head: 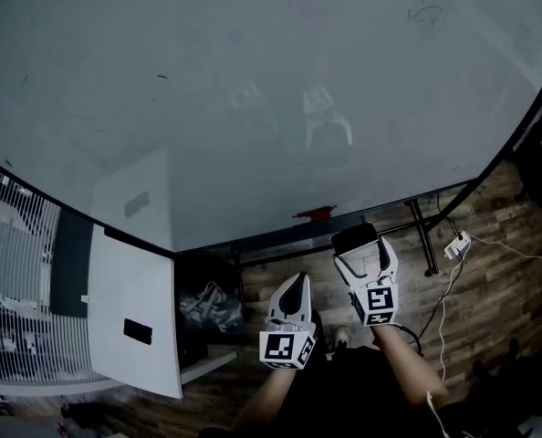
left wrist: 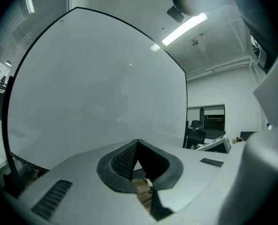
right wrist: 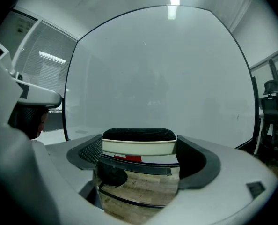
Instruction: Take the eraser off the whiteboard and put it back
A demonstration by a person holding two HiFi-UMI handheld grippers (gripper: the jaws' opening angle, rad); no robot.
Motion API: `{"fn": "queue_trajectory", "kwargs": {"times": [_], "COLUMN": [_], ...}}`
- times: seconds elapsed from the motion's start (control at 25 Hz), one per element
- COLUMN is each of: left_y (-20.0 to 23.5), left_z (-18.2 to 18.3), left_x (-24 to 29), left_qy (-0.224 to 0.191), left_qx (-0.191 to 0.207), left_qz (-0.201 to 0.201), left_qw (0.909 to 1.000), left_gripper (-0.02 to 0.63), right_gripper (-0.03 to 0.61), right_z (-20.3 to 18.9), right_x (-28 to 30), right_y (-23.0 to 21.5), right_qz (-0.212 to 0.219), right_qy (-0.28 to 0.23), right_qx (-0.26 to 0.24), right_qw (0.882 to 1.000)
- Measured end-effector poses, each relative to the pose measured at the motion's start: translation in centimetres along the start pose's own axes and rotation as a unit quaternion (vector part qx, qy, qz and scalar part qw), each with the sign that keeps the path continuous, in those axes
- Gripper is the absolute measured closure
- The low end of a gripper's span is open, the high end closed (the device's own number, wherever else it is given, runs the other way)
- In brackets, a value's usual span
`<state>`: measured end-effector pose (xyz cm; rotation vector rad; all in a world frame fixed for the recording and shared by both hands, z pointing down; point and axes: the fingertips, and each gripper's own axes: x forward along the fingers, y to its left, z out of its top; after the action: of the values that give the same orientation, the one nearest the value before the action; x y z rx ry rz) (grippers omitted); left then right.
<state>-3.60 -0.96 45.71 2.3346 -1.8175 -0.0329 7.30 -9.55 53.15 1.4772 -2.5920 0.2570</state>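
A large whiteboard (head: 253, 99) fills the upper head view and stands in front of both grippers. My right gripper (head: 357, 241) is shut on the eraser (right wrist: 139, 142), a white block with a black felt top, held across its jaws a little short of the board's lower edge. The eraser (head: 355, 238) shows as a dark slab at the gripper's tip. My left gripper (head: 294, 288) sits lower and to the left, shut with its tips together and nothing between them. A small red object (head: 315, 213) lies on the board's tray (head: 253, 245).
The board's black stand leg (head: 422, 235) meets the wood floor at right, beside a white power strip (head: 457, 244) and cable. A white cabinet (head: 130, 318) stands at left with a dark bag (head: 207, 307) beside it.
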Motion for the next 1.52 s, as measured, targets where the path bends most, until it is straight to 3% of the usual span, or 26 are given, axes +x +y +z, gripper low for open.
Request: {"fn": "queue_trajectory", "kwargs": {"times": [0.48, 0.8, 1.12, 1.52], "left_y": [-1.2, -1.5, -1.4, 0.7], "left_z": [2.3, 3.2, 4.7, 4.8], "left_x": [-3.3, -4.0, -3.7, -4.5], "left_qy": [-0.011, -0.017, -0.021, -0.019], "left_qx": [0.022, 0.021, 0.019, 0.009], "left_qz": [0.022, -0.015, -0.044, -0.045], "left_qw": [0.9995, 0.9995, 0.9986, 0.9987], "left_gripper": [0.606, 0.606, 0.606, 0.606], "right_gripper": [0.067, 0.067, 0.067, 0.067], "right_z": [2.4, 6.5, 9.0, 10.0], "right_x": [-5.8, -8.4, -9.9, -9.5], "right_y": [1.2, 2.4, 3.4, 4.9], "right_qz": [0.023, 0.016, 0.004, -0.004], "right_qy": [-0.019, -0.058, -0.065, -0.082], "right_qx": [0.008, -0.004, -0.005, -0.005], "right_qw": [1.0, 0.998, 0.998, 0.997]}}
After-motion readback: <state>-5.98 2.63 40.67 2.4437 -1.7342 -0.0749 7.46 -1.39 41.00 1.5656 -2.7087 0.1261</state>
